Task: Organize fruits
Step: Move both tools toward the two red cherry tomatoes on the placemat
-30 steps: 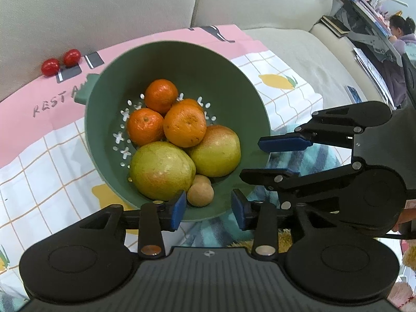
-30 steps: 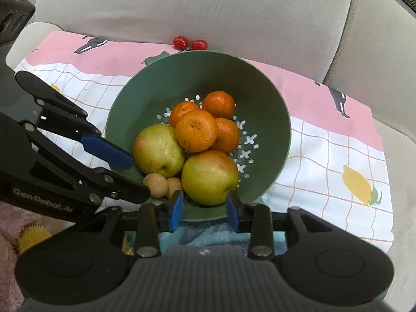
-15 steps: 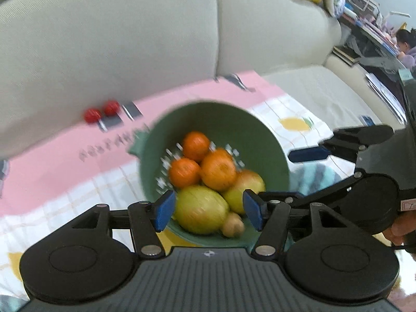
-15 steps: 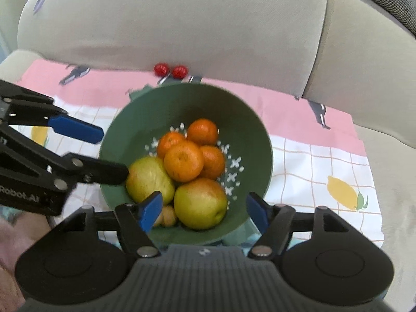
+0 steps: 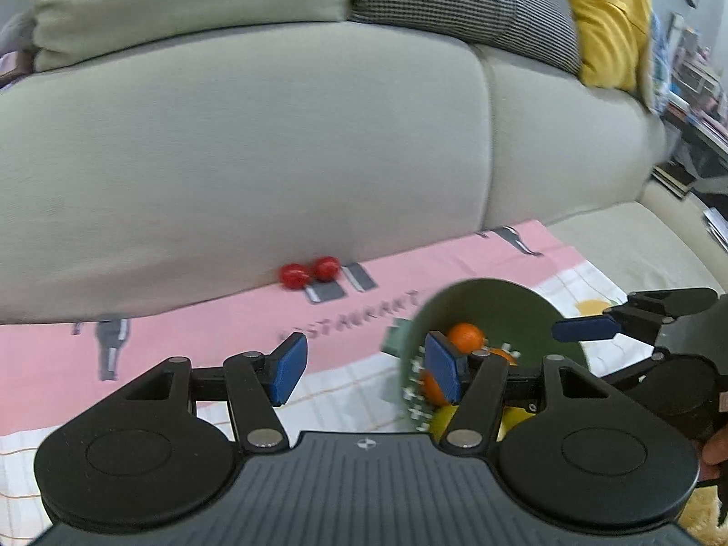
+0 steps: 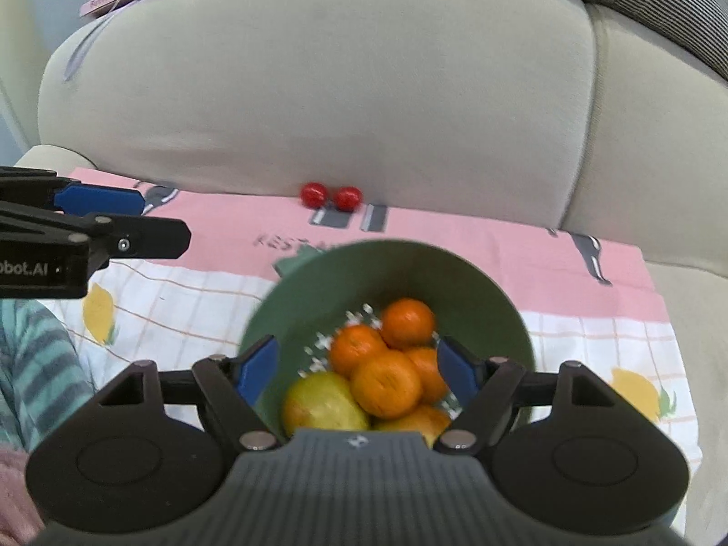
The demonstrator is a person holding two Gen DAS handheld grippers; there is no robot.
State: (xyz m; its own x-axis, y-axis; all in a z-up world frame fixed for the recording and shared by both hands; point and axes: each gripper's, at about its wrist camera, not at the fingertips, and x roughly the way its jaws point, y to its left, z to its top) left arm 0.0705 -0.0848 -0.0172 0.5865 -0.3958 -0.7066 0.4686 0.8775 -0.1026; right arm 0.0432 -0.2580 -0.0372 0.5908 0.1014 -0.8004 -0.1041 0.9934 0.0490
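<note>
A green colander bowl (image 6: 477, 291) stands on a pink and white checked cloth (image 6: 227, 227) on the sofa seat. It holds several oranges (image 6: 386, 382) and yellow-green apples (image 6: 323, 402). It also shows in the left wrist view (image 5: 514, 309). Two red cherry tomatoes (image 6: 331, 195) lie on the cloth against the sofa back, also in the left wrist view (image 5: 309, 272). My left gripper (image 5: 364, 371) is open and empty, left of the bowl. My right gripper (image 6: 357, 371) is open and empty, raised over the bowl's near side.
The beige sofa backrest (image 5: 273, 136) rises right behind the cloth. A checked cushion (image 5: 459, 4) and a yellow cushion (image 5: 605, 13) sit on top. A striped teal cloth (image 6: 36, 364) lies at the left. Shelves with clutter (image 5: 691, 104) stand at the far right.
Both grippers have opened wider and pulled up and back from the bowl. The left wrist view has swung left, so the bowl now sits at its right.
</note>
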